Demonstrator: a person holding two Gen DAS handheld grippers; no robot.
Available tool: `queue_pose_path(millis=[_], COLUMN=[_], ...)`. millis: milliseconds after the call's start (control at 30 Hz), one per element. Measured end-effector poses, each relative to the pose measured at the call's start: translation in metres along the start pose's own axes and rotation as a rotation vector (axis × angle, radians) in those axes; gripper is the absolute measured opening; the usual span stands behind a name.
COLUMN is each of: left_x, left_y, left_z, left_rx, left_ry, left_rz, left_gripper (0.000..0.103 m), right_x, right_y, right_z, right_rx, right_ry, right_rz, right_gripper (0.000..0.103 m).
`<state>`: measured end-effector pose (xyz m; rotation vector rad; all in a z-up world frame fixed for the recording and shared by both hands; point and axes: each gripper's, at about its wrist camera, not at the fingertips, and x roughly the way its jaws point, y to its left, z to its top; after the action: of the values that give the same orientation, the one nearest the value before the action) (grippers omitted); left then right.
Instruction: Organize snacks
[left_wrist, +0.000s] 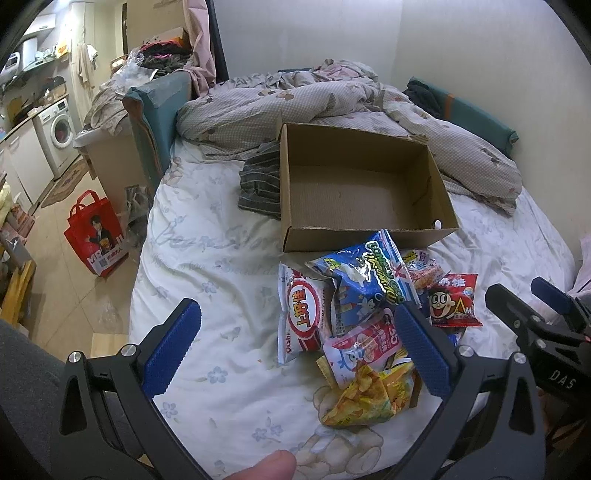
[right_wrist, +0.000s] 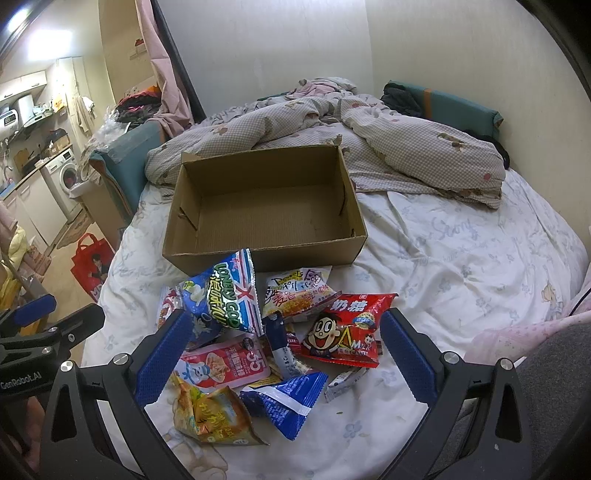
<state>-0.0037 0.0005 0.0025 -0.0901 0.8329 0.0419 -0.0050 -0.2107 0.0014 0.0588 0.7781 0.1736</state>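
Snacks (right_wrist: 258, 354) lie heaped on the bed (right_wrist: 461, 258) at six o'clock from the cardboard box (right_wrist: 266, 206) (empty); light, crinkly, slippery packets, best pinched at sealed edges. Both grippers, left gripper (left_wrist: 301, 350) and right gripper (right_wrist: 284, 354), gape, holding nothing.

One cardboard box (right_wrist: 266, 206), nine snack packets (right_wrist: 341, 332)

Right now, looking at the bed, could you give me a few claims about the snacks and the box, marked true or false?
1. The cardboard box holds no snack packets. True.
2. The red milk candy bag lies inside the box. False: it lies on the bedsheet in front of it.
3. The left gripper grips a packet. False: it is open, holding nothing.
4. The right gripper is open above the pile. True.
5. The Lonely God bag leans against the box's near wall. True.
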Motion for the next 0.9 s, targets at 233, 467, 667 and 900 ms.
queue_pose_path(millis=[233, 467, 667, 900], left_x=[0.0009, 0.0015, 0.0021, 0.0025], left_y=[0.0009, 0.0005, 0.0003, 0.0005], left_z=[-0.0013, -0.0017, -0.0007, -0.0016], left_rx=[0.000, -0.003, 0.001, 0.001], left_ry=[0.002, 0.003, 0.005, 0.006], left_rz=[-0.002, -0.002, 0.000, -0.002], left_gripper=[0.103, 0.103, 0.103, 0.103], right_x=[0.0004, 0.0005, 0.0002, 0.0002], right_y=[0.0003, -0.0002, 0.0007, -0.0016], right_z=[-0.0003, -0.0004, 0.0000, -0.0005], right_rx=[0.000, 0.000, 0.005, 0.007], right_ry=[-0.001, 0.001, 0.001, 0.001], right_rz=[0.002, 0.002, 0.001, 0.002], right_gripper=[0.103, 0.103, 0.103, 0.103])
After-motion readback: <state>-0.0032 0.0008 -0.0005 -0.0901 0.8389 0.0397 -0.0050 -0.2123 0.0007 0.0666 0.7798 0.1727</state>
